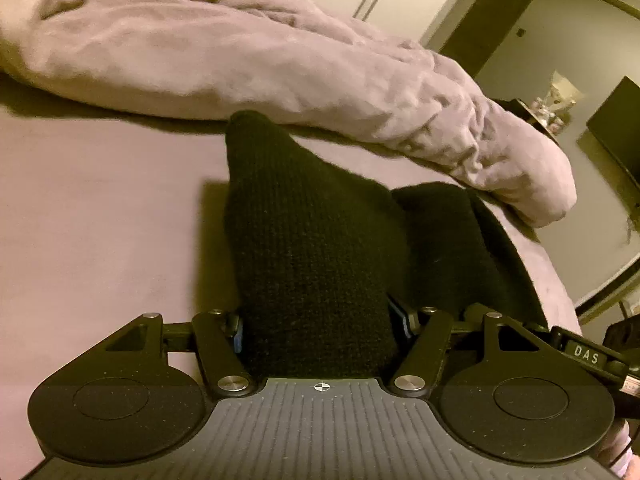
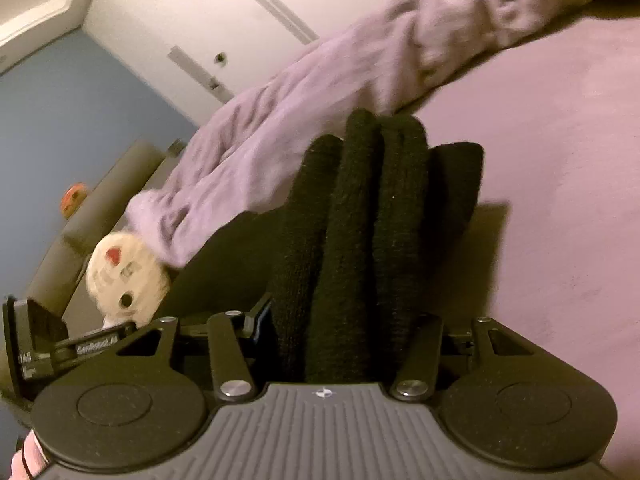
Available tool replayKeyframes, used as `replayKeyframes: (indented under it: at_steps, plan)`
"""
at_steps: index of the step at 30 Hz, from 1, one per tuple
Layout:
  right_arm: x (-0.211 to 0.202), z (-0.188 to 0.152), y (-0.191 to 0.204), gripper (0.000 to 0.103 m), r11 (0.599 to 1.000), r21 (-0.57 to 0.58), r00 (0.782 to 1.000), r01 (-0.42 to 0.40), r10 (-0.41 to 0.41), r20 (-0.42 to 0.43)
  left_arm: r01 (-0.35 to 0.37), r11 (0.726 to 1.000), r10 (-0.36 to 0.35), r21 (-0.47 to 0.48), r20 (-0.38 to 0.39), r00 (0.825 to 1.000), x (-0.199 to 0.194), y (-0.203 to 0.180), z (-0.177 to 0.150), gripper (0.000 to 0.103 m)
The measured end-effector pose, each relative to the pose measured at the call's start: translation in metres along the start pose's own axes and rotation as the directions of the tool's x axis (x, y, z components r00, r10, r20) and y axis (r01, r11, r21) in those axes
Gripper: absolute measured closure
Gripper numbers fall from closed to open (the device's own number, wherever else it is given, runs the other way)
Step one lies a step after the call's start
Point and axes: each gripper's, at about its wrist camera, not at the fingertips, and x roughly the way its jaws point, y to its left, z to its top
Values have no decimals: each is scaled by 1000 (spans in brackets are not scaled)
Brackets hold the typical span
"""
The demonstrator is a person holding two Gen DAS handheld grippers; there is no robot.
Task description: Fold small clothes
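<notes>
Crowding black knit (image 1: 312, 240) behind — rumpled duvet (image 1: 240, 52); both claws clamped.

Left wrist view, lower right of the frame: white letters "DAS" on a black bracket (image 1: 586, 354) fixed to the side of the left tongs' mount.
Right wrist view, lower left of the frame: pale lettering on a black bracket (image 2: 96, 346) beside the right tongs' mount; it appears to begin "GenRobot", the rest too blurred to read.
Right wrist view, far lower left edge: a small white marking on the black clamp block (image 2: 26, 362), seemingly "DAS" with a second line beneath it, neither certain.
Centre bottom of both views: a round crosshair sign (image 1: 321, 387) on the ribbed grey plate, no letters.
</notes>
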Motion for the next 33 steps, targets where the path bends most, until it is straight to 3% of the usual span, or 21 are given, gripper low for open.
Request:
replayKeyframes:
  at_steps: [9, 11, 12, 14, 16, 17, 19, 22, 24, 26, 28, 29, 30, 31, 33]
  plan:
    - [11, -45, 37, 51, 990, 40, 986, -135, 138, -98, -81, 995, 81, -57, -9, 997, -57, 50, -25, 32]
    - [7, -53, 39, 40, 998, 17, 994, -65, 66, -87, -124, 991, 122, -50, -30, 992, -59, 62, -31, 27]
    - [2, -55, 41, 36, 1000, -12, 997, 19, -20, -74, -143, 988, 141, -61, -36, 989, -62, 70, -34, 23]
    - [-15, -57, 48, 36, 984, -84, 987, 157, -159, -17, -163, 983, 164, -78, 8, 986, -76, 82, -38, 20]
    - [-37, -61, 64, 36, 956, -147, 966, 252, -239, 100, -228, 971, 234, -72, 75, 969, -90, 83, -40, 9]
    - [-46, -63, 74, 36, 946, -168, 955, 278, -253, 156, -263, 962, 270, -67, 115, 956, -96, 82, -41, 6]
    - [-53, -64, 91, 36, 942, -189, 947, 277, -235, 218, -283, 957, 288, -60, 148, 946, -101, 77, -42, 6]
    - [-34, -67, 127, 41, 926, -293, 963, 236, -183, 199, -273, 961, 276, -38, 144, 950, -98, 67, -43, 6]
    - [-12, -64, 147, 49, 910, -319, 959, 266, -215, 186, -274, 962, 274, -21, 149, 950, -96, 60, -46, 6]
    - [5, -59, 154, 52, 869, -341, 926, 359, -286, 246, -287, 958, 286, -11, 154, 946, -92, 53, -48, 5]
    - [24, -59, 162, 50, 767, -392, 850, 508, -373, 373, -300, 954, 295, 9, 156, 943, -90, 51, -48, 5]
    - [31, -58, 161, 45, 733, -402, 824, 549, -394, 406, -310, 951, 302, 21, 162, 939, -87, 49, -49, 5]
    - [38, -56, 161, 32, 719, -404, 814, 566, -408, 413, -321, 946, 311, 35, 170, 935, -85, 48, -48, 3]
    - [44, -55, 157, 28, 717, -407, 815, 566, -413, 405, -333, 942, 320, 45, 177, 931, -84, 47, -49, 3]
    - [53, -55, 144, 24, 753, -426, 861, 501, -388, 328, -343, 938, 329, 49, 184, 926, -80, 48, -48, 2]
